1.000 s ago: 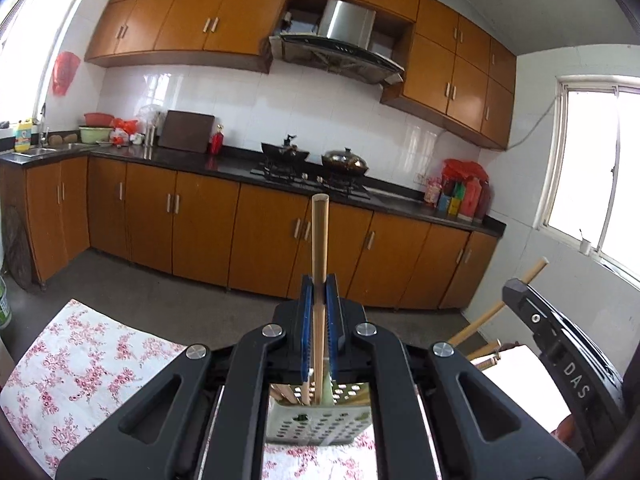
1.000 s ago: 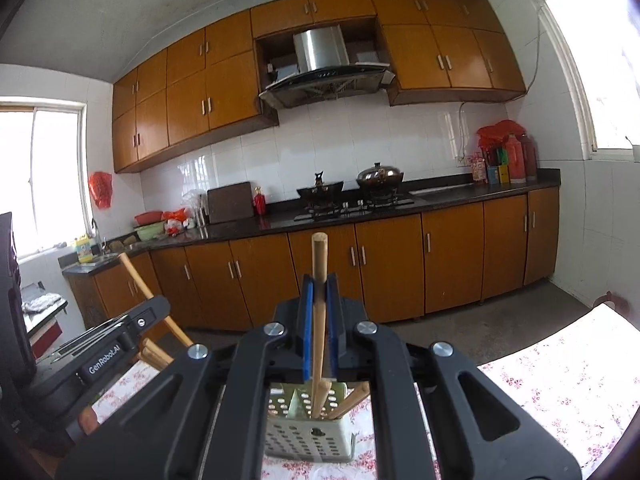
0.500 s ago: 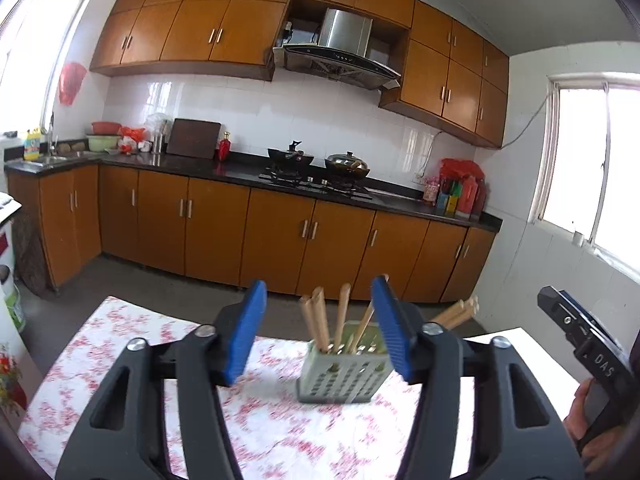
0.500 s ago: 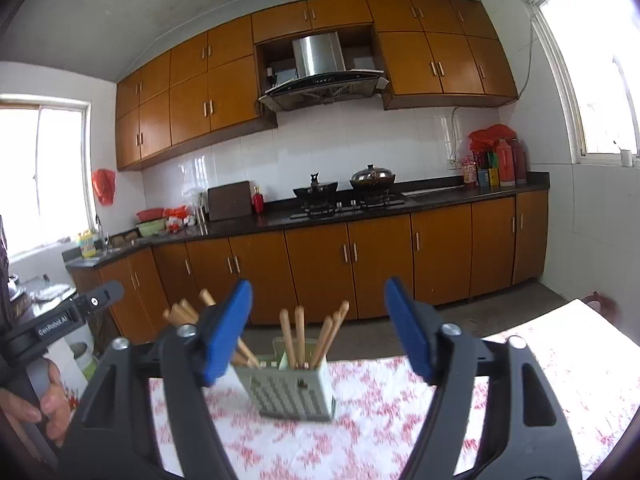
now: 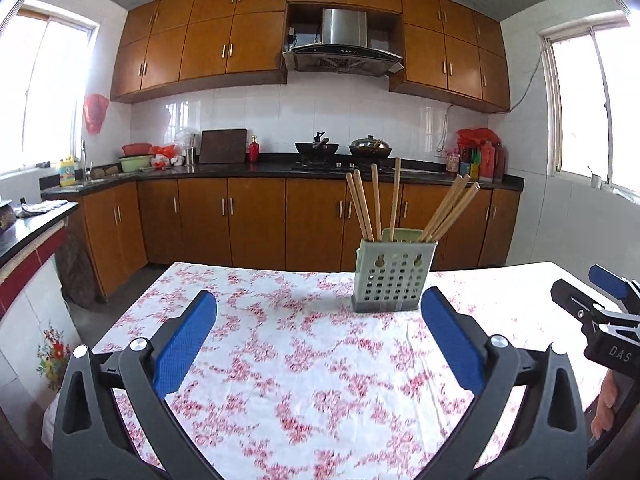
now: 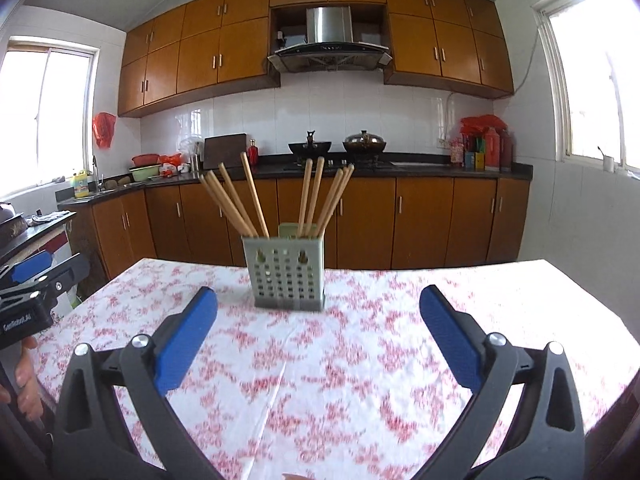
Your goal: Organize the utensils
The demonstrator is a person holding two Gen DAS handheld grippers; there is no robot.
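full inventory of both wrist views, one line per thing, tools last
chopsticks: about eight, light wood, standing in the holder
holder: one, grey-green perforated, upright on the table
table: one, white cloth with red flowers, in front of both tools
woks: two, dark, on the stove at the back counter
cutting board: one, brown, leaning on the wall tiles
bottles: several, mostly red, right end of the counter
left tool: one, black with blue pads, open, empty
right tool: one, same colours, open, empty
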